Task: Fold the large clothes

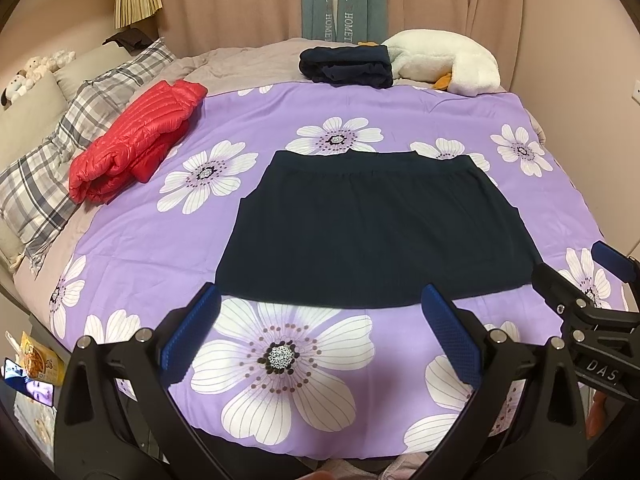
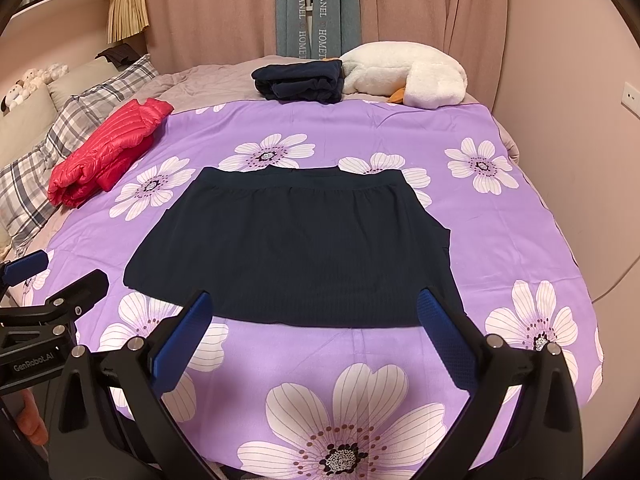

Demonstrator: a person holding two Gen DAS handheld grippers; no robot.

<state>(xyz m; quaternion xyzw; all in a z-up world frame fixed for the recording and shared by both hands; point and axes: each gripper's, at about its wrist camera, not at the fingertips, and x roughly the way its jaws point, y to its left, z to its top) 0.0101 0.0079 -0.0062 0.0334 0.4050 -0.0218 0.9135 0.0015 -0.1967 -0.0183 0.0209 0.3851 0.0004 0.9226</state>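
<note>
**Q:** Blue-padded tongs fill the bottom of both views. What are they doing?

**A:** Left gripper (image 1: 320, 328) and right gripper (image 2: 314, 330) both have their fingers spread wide apart and hold nothing. They hover side by side above the near edge of the purple floral bedspread (image 1: 160, 240), pointing toward the middle of the frame.

**Q:** Where is the garment?

**A:** A dark navy garment (image 1: 372, 228) lies flat at centre frame, its near hem just beyond the fingertips.

**Q:** What could go wrong?

**A:** Likely, a pinch could catch the bedspread along with the thin hem, or grab one layer only, skewing the fold. Uneven lifting by the two grippers could wrinkle it.
</note>
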